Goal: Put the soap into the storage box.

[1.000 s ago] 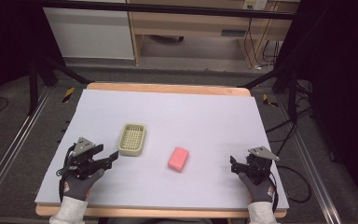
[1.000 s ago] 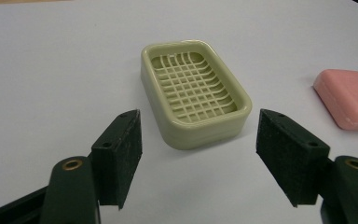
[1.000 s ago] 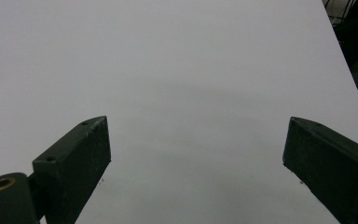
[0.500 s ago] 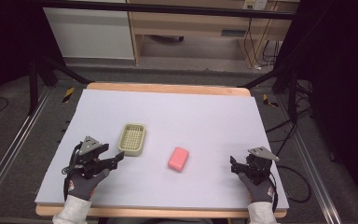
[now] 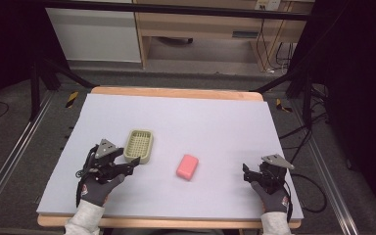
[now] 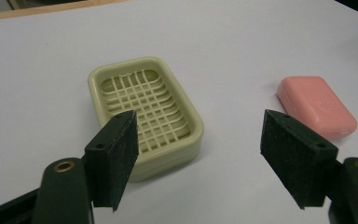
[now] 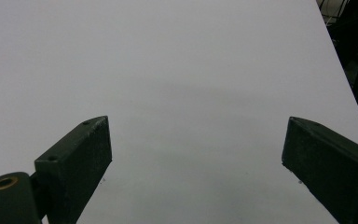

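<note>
On the table (image 5: 215, 122), at about 9 o'clock from centre, lies the dish (image 5: 139, 145), with the soap (image 5: 187, 166) just right of it. At 8 o'clock the left gripper (image 5: 133, 163) sits beside the dish, jaws wide, holding nothing. At 4 o'clock the right gripper (image 5: 245, 174) gapes wide over bare table.

A white-covered worktop (image 5: 215, 117) with a wooden edge is seen on grey floor (image 5: 24, 122). Beyond the worktop, a wooden cabinet (image 5: 200, 29) is set beside a white panel (image 5: 95, 34); cables (image 5: 269, 49) are seen right of the cabinet.
</note>
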Demonstrator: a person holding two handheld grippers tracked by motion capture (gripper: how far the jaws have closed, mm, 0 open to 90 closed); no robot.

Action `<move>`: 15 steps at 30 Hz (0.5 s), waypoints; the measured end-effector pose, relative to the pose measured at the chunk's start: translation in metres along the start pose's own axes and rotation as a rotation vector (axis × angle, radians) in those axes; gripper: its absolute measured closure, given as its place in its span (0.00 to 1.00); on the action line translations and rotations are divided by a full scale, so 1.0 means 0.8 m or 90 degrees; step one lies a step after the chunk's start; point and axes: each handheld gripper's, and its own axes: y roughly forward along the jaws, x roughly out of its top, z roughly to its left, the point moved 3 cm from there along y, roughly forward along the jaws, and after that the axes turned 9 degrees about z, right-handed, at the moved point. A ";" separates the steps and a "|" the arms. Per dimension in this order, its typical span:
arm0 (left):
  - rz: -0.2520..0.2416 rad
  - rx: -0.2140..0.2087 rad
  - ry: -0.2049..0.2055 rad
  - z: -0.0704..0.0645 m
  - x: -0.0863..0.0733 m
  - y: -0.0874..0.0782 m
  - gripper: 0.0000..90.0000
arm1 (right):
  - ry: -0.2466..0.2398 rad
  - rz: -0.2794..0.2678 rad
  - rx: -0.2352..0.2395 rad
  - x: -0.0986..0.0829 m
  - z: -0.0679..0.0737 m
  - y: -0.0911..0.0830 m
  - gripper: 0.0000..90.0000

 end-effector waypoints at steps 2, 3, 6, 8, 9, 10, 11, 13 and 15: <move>0.000 -0.003 0.004 -0.005 0.004 0.003 0.30 | 0.001 -0.003 -0.002 0.000 -0.001 0.000 0.09; 0.001 -0.005 0.007 -0.008 0.006 0.004 0.30 | 0.001 -0.004 -0.001 0.000 -0.001 -0.001 0.09; 0.003 -0.008 0.015 -0.013 0.010 0.007 0.30 | 0.004 -0.003 0.001 0.000 -0.001 0.000 0.09; 0.002 -0.010 0.017 -0.017 0.013 0.009 0.29 | 0.004 -0.001 0.001 0.000 -0.001 0.000 0.09; 0.003 -0.011 0.018 -0.019 0.015 0.011 0.29 | 0.003 -0.001 0.001 0.000 -0.001 0.000 0.09; 0.003 -0.011 0.020 -0.021 0.016 0.012 0.29 | 0.002 -0.001 0.001 0.000 -0.001 0.000 0.09; 0.004 -0.013 0.021 -0.023 0.017 0.013 0.29 | 0.003 0.000 0.000 0.000 -0.001 0.000 0.09; 0.006 -0.015 0.026 -0.027 0.020 0.015 0.29 | 0.004 -0.002 -0.004 0.000 -0.001 0.000 0.09; 0.006 -0.018 0.030 -0.032 0.023 0.017 0.29 | 0.005 -0.004 -0.005 0.000 -0.001 0.000 0.09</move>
